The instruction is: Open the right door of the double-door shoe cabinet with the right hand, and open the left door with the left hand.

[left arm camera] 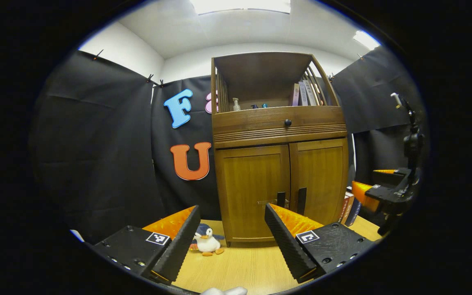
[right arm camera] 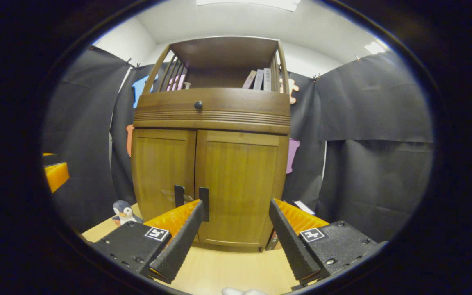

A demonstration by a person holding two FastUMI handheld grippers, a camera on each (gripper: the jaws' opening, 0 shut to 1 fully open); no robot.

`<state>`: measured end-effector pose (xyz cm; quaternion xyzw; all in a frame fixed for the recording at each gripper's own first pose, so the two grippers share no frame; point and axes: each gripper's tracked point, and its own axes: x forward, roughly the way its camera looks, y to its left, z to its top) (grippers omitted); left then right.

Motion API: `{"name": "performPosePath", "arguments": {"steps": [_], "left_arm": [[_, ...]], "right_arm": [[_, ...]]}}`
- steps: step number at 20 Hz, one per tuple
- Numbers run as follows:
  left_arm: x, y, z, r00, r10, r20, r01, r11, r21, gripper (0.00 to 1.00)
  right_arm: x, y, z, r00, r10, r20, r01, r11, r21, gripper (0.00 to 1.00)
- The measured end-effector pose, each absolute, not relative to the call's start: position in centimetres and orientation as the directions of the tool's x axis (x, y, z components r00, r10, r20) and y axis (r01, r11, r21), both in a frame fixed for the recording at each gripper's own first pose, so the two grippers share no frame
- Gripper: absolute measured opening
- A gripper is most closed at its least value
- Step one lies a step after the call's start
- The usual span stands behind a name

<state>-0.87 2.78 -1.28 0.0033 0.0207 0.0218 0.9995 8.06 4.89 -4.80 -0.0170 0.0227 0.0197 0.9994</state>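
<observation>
One wooden shoe cabinet (left arm camera: 279, 164) stands on the pale wood-grain bench (left arm camera: 240, 266), straight ahead of the left hand-held gripper (left arm camera: 232, 241) and well apart from its fingers, which are spread wide with nothing between them. The right hand-held gripper (right arm camera: 236, 241) is likewise spread wide and holds nothing, with the cabinet directly in front of it. The cabinet has two flat panelled doors, both closed: the left door (right arm camera: 164, 174) and the right door (right arm camera: 240, 184), each with one dark upright bar handle, the left handle (right arm camera: 178, 196) and the right handle (right arm camera: 204, 204) side by side at the centre seam. Above the doors runs a ribbed band and one drawer with a single round dark knob (left arm camera: 287, 122). The open top shelf has slatted sides and holds about three leaning books (left arm camera: 303, 94) and one pump bottle (left arm camera: 236, 105); their lettering is too small to read. One soft toy penguin (left arm camera: 206, 241) sits on the bench just left of the cabinet's base. Some more books (left arm camera: 350, 209) stand at its right side.
</observation>
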Motion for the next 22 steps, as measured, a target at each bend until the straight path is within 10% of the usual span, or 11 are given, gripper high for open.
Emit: {"name": "performPosePath", "arguments": {"steps": [22], "left_arm": [[-1.7, 6.4, -4.2, 0.977, 0.168, -0.128, -0.165, 0.986, 0.039, 0.96]], "right_arm": [[27.8, 13.7, -16.2, 0.978, 0.058, -0.201, -0.059, 0.998, 0.001, 0.91]]}}
